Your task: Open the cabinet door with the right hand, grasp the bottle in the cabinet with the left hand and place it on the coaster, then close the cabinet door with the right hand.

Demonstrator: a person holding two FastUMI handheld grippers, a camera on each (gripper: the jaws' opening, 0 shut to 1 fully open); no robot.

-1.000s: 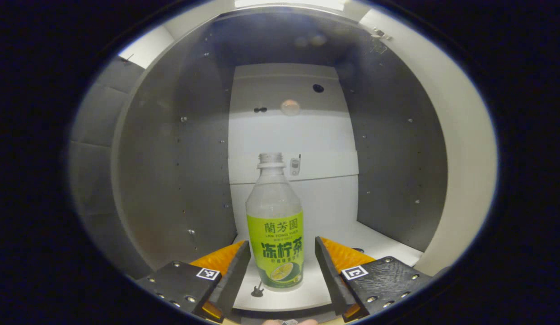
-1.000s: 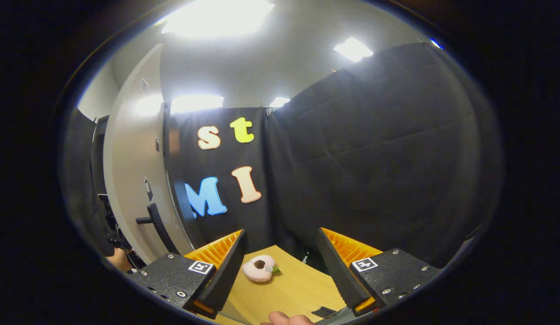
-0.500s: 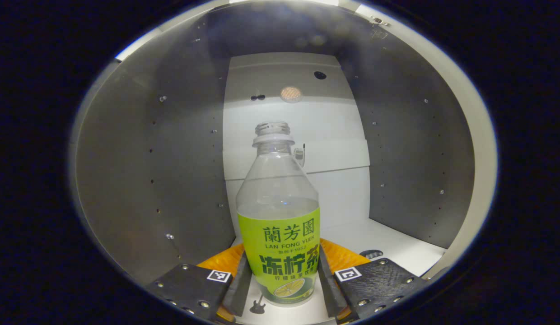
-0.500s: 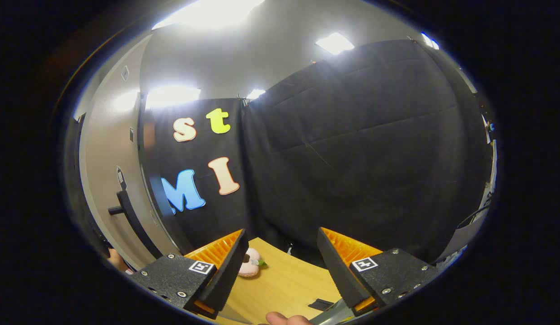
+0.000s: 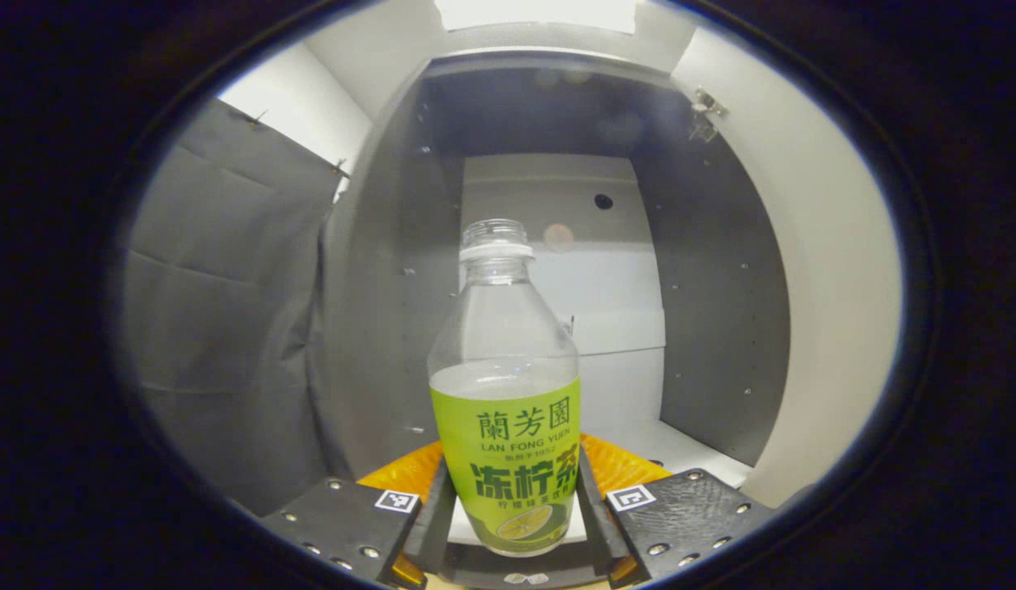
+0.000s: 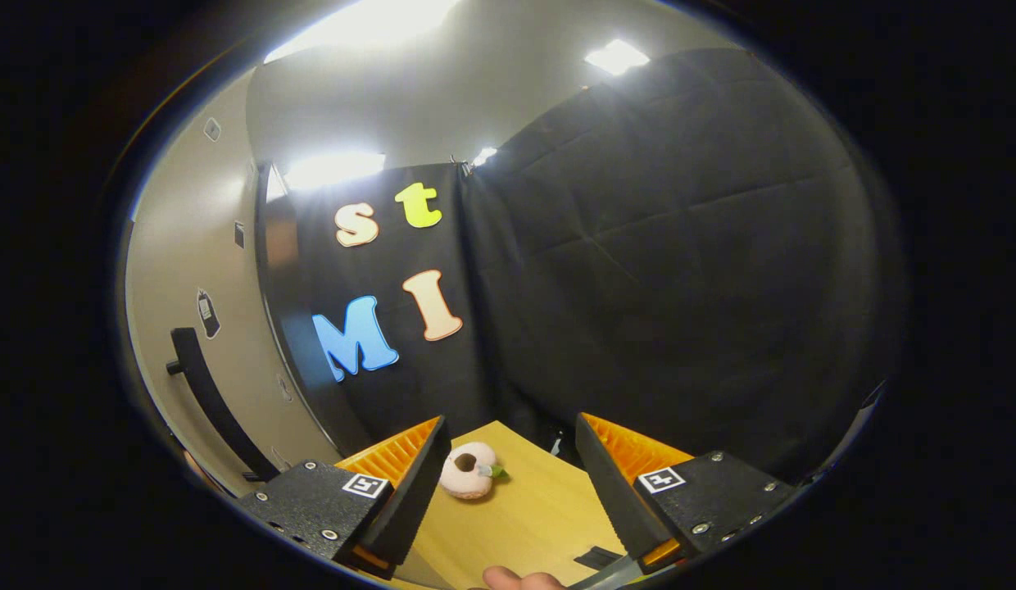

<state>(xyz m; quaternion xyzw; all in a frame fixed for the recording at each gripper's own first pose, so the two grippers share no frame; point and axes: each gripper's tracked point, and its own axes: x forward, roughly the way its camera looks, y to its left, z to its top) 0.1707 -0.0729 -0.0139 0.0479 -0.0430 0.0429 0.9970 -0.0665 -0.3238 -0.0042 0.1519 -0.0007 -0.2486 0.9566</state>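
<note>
One bottle (image 5: 505,410) stands upright between the two fingers of the left gripper (image 5: 508,512), which press on its lower body from both sides, one finger (image 5: 437,512) on each flank of the label. The bottle fills the middle of the left gripper view, its base just ahead of the gripper's body and its open neck well above the fingers. It is a clear plastic bottle without a cap, with a white ring below the threaded mouth and a lime-green label wrapped around its lower half. Whether the base touches the shelf cannot be told. Beyond the bottle lies the open cabinet (image 5: 721,328), grey inside with a white back panel; the cabinet door (image 5: 819,270) stands open to the gripper's right.

In the right gripper view, the right gripper (image 6: 508,483) holds nothing, its two fingers spread apart. Ahead of it, between the fingers and nearer the left one, one small pink round coaster (image 6: 469,481) lies on a wooden table (image 6: 532,524). To this gripper's left is a pale door panel with one dark bar handle (image 6: 209,397).
</note>
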